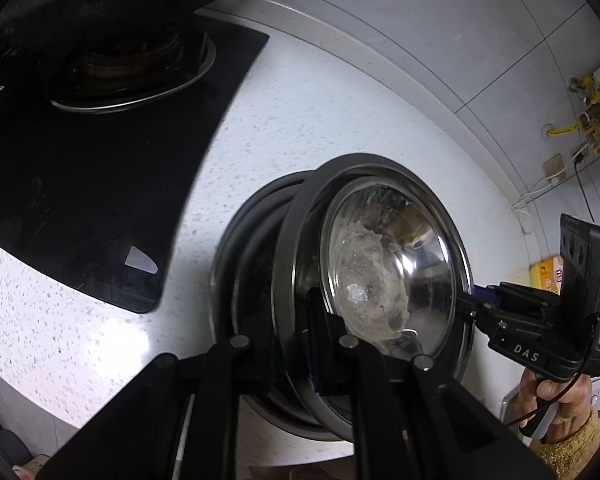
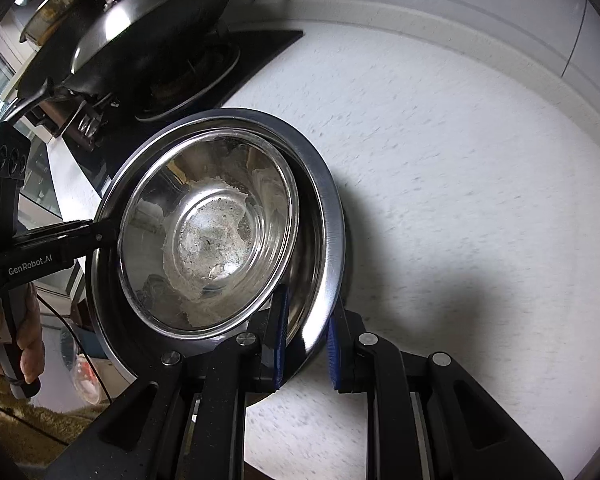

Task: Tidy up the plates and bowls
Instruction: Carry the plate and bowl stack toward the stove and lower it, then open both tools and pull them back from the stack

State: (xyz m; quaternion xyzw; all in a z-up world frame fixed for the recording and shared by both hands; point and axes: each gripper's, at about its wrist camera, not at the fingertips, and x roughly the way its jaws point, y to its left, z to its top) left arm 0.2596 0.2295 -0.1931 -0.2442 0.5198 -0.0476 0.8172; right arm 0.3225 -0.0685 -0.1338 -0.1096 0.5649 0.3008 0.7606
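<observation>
A small steel bowl (image 1: 384, 268) (image 2: 208, 240) sits nested inside a wider steel bowl (image 1: 456, 236) (image 2: 328, 216), both tilted above the white speckled counter (image 1: 284, 128) (image 2: 440, 160). A dark-rimmed dish (image 1: 236, 248) lies beneath them in the left wrist view. My left gripper (image 1: 324, 344) is shut on the near rim of the wide bowl; it shows at the left in the right wrist view (image 2: 104, 236). My right gripper (image 2: 304, 340) clamps the opposite rim of the wide bowl with blue pads; it also shows at the right in the left wrist view (image 1: 466, 308).
A black gas hob (image 1: 80, 184) (image 2: 204, 68) lies to the left with a black wok (image 2: 148, 28) on its burner. A tiled wall (image 1: 420, 32) backs the counter. Yellow gas fittings (image 1: 588, 112) and a white cable hang at the far right.
</observation>
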